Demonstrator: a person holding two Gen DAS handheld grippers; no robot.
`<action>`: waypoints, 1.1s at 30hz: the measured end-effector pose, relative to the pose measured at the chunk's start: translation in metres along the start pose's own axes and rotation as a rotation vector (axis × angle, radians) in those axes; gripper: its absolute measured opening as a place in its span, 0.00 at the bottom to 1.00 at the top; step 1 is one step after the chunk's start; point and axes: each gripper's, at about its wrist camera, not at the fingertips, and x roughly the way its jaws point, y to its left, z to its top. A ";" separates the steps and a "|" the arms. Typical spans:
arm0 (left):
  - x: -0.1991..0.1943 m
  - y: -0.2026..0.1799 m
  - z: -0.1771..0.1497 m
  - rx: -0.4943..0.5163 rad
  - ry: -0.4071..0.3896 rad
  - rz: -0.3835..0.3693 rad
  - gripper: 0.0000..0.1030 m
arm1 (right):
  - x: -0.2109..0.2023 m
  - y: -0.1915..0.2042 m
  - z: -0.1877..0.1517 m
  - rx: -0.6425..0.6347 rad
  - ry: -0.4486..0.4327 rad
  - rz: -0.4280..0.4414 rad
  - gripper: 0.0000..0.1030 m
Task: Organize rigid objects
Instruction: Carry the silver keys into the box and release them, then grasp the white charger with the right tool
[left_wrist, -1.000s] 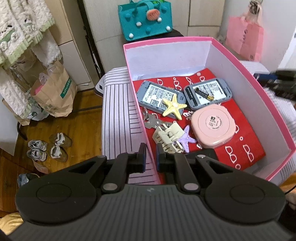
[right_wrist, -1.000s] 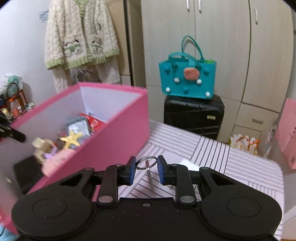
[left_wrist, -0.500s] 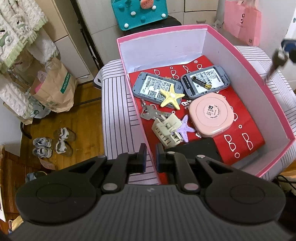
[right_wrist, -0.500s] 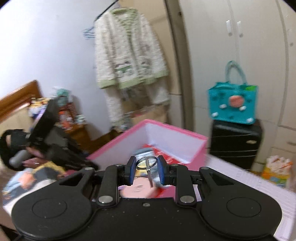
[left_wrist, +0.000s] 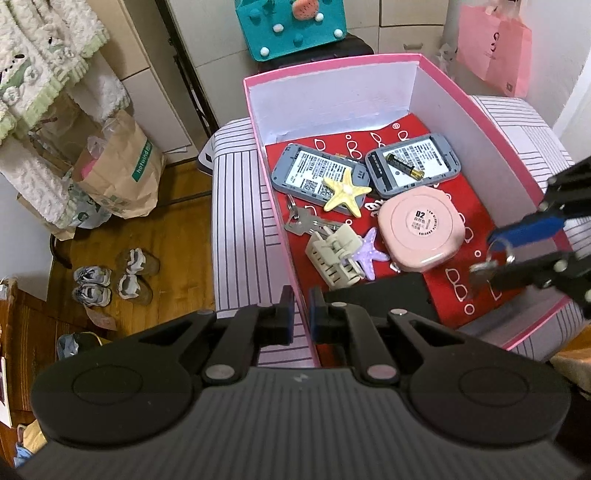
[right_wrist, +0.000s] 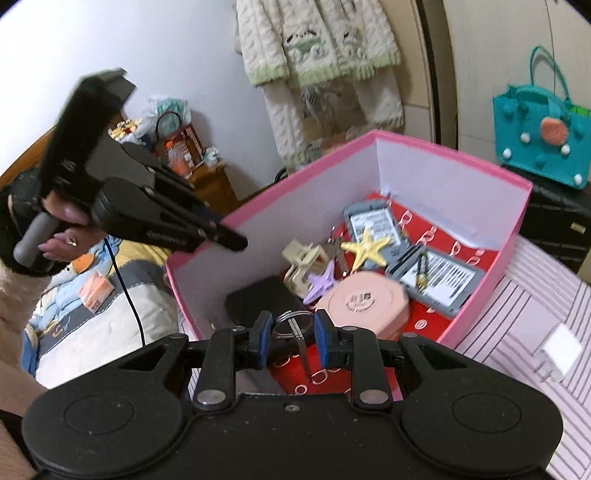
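Only the right wrist view showed a charger (right_wrist: 559, 350) on the striped cover right of the box (right_wrist: 491, 254). The right gripper (right_wrist: 291, 334) pinched a key ring (right_wrist: 291, 321) over the box's near end. The left gripper (left_wrist: 298, 312) clamped the box's left wall.

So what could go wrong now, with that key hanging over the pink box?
The small metal key on its ring is pinched only at the ring by the right gripper, so it might swing or slip early. Dropped here, it could land on the round pink case rather than the red lining. The left gripper clamps the pink cardboard box wall; a tug could shift it.
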 end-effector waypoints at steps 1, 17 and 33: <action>0.000 0.000 -0.001 -0.003 -0.004 0.003 0.07 | -0.001 0.000 -0.001 -0.003 -0.010 -0.006 0.28; -0.002 -0.003 -0.009 -0.017 -0.047 0.027 0.07 | -0.119 -0.047 -0.022 0.138 -0.275 -0.258 0.50; 0.007 -0.001 -0.013 -0.065 -0.090 0.033 0.07 | -0.079 -0.141 -0.074 0.180 -0.190 -0.455 0.63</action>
